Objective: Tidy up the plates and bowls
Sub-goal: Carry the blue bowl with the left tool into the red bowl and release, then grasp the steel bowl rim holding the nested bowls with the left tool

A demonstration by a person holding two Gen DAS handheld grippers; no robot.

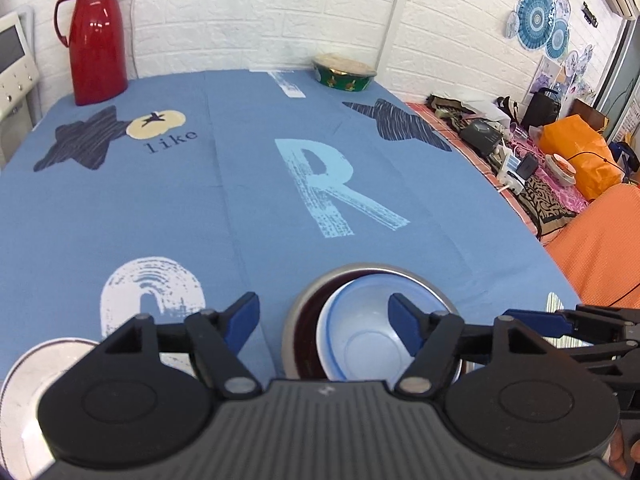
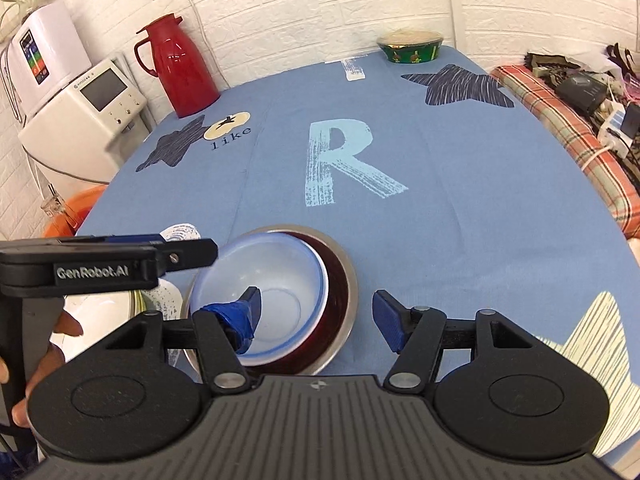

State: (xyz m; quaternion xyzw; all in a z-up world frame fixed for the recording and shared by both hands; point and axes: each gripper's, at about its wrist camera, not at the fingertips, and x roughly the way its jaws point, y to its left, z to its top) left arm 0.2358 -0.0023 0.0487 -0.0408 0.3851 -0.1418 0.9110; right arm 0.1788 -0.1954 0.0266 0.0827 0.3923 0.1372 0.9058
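Both grippers, left (image 1: 324,322) and right (image 2: 316,320), gape (empty) over nested bowls (image 2: 276,300).

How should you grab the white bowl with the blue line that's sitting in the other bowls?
Probably by its rim. The white bowl sits upright and open inside the dark red bowl and the metal bowl, so its sides are mostly hidden. Come from above with the right gripper, one finger inside, one outside, and pinch the near edge.
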